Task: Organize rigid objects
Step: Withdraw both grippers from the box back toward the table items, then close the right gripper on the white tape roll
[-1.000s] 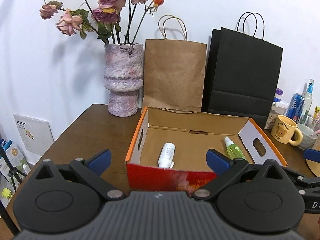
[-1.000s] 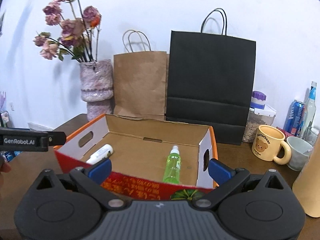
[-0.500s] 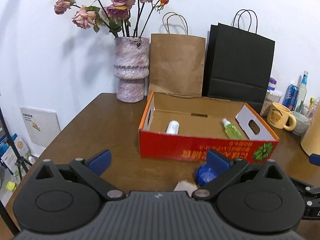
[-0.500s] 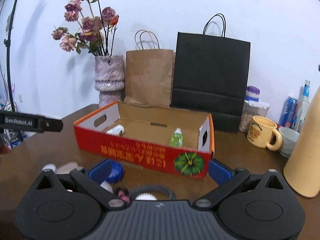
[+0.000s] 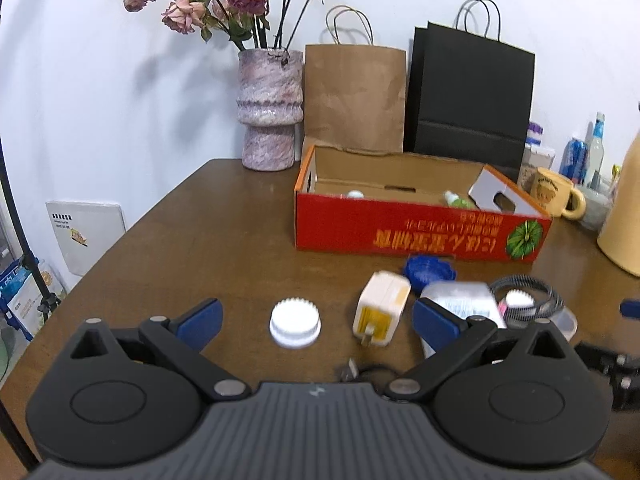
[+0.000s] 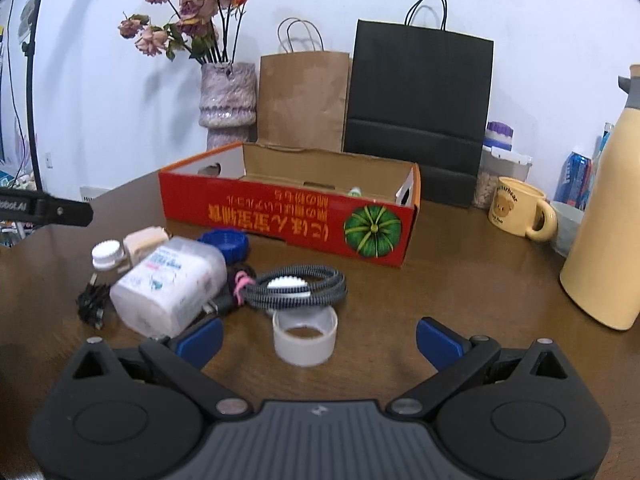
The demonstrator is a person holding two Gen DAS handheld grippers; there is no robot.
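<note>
Both grippers hang wide open and empty above the brown table (image 5: 224, 240). Between the left gripper's (image 5: 316, 320) spread fingers sit a white ribbed cap (image 5: 295, 322) and a white charger plug (image 5: 382, 306). Ahead of the right gripper (image 6: 318, 338) stands a clear tape ring (image 6: 305, 334), with a coiled braided cable (image 6: 298, 286) just behind it and a white plastic bottle (image 6: 170, 286) lying on its side to the left. A blue lid (image 6: 225, 242) lies near the red cardboard box (image 6: 296, 216), which holds a green spray bottle (image 5: 456, 200) and a white bottle (image 5: 355, 194). Behind the box stand a vase of dried roses (image 5: 270, 116), a brown paper bag (image 5: 354, 98) and a black paper bag (image 6: 418, 108); a yellow mug (image 6: 518, 210) sits to the right.
</note>
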